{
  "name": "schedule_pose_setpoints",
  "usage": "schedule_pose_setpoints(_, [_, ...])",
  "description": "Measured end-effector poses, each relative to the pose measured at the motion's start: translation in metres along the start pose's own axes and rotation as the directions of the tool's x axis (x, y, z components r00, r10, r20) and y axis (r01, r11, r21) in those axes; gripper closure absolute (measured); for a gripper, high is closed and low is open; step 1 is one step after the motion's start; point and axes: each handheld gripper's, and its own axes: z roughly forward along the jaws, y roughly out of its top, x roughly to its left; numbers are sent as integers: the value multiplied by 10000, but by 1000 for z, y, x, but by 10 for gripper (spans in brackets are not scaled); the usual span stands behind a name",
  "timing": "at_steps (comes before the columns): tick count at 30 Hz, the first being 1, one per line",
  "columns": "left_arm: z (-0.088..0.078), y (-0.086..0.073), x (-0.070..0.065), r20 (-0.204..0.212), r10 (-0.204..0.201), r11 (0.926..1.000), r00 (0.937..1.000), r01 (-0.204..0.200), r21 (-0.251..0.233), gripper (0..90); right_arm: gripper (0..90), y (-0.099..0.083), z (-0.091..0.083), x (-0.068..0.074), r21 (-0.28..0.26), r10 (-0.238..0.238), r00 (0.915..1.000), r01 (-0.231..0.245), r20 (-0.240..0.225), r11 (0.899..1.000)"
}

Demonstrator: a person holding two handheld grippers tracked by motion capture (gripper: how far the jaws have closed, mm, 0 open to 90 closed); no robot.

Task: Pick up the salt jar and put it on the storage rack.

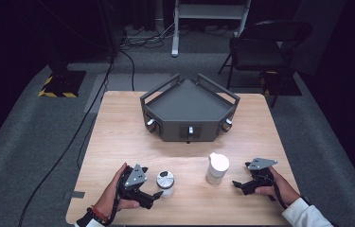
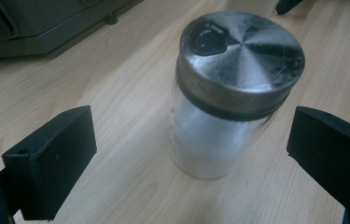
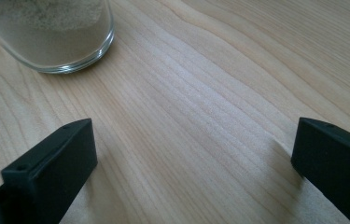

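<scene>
The left gripper (image 1: pixel 155 195) sits with jaws spread wide, the metal-lidded shaker (image 1: pixel 165 182) upright between them and untouched; the right gripper (image 1: pixel 239 185) rests on the wooden table (image 1: pixel 118 137) with jaws likewise spread, just beside the white-capped glass jar (image 1: pixel 217 168); a grey tray (image 1: pixel 189 104) stands well behind both.

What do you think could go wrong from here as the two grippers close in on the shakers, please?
1. The left gripper has its jaws open on either side of the metal-lidded shaker, which sits nearer the right jaw; uneven contact could tip it.
2. The right gripper is open over bare table, with the white-capped shaker off towards its left jaw; closing now would probably grasp nothing, or nudge the glass base.
</scene>
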Motion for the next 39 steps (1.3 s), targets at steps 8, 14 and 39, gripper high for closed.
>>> schedule_pose_setpoints(8, [9, 4, 1, 68, -33, 9999, 10000, 32, 155, 11, 0, 0, 0, 0, 0, -1, 10000, 1, -2, 10000])
schedule_pose_setpoints(14, [18, 7, 3, 169, -22, 9994, 9999, 16, 347, 16, 0, 0, 0, 0, 2, -6, 10000, 6, -6, 10000])
schedule_pose_setpoints(39, [48, -1, 4, 744, 223, 9997, 9970, -212, -156, 228, 0, 0, 0, 0, -3, -20, 10000, 20, -15, 10000])
